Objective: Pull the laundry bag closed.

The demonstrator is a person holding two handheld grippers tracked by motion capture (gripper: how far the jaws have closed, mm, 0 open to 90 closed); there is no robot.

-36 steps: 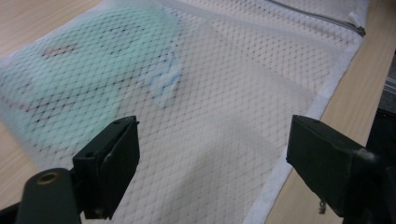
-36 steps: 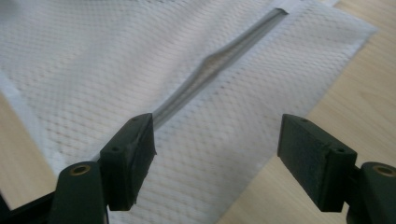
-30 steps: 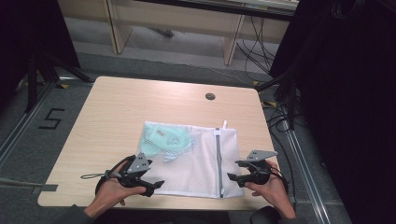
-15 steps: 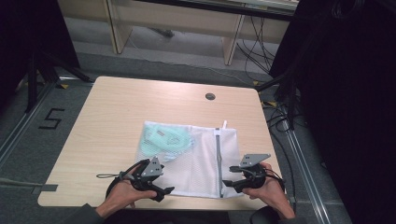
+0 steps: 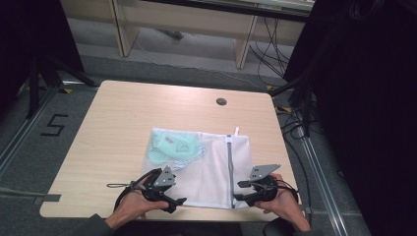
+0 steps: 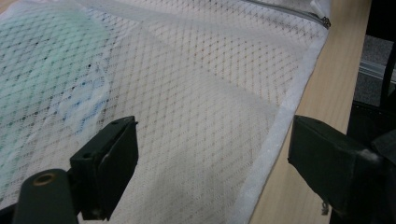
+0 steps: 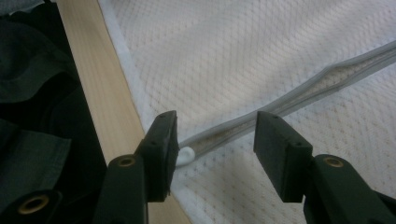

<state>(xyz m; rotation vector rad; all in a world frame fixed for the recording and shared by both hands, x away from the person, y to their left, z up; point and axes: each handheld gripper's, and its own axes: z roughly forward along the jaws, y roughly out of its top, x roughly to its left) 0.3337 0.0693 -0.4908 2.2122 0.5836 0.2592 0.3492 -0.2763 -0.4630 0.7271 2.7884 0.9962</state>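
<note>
The grey zipper (image 7: 289,100) of the white mesh laundry bag (image 5: 211,167) runs between the right gripper (image 7: 215,149)'s half-open, empty jaws; the left gripper (image 6: 210,168)'s wide, empty jaws straddle the bag's near hem.

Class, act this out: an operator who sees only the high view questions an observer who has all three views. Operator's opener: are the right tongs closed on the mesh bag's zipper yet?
Observer: No. In the right gripper view the right tongs are open, jaws on either side of the grey zipper near its end.
Operator: What sits at that zipper end?
Observer: A small white tab, right beside the left-hand jaw.
Operator: And the left tongs?
Observer: The left tongs are open too, with the white hem of the mesh bag between the jaws.
Operator: Anything inside the bag near them?
Observer: A pale green item shows through the mesh, ahead of the left-hand jaw.
</note>
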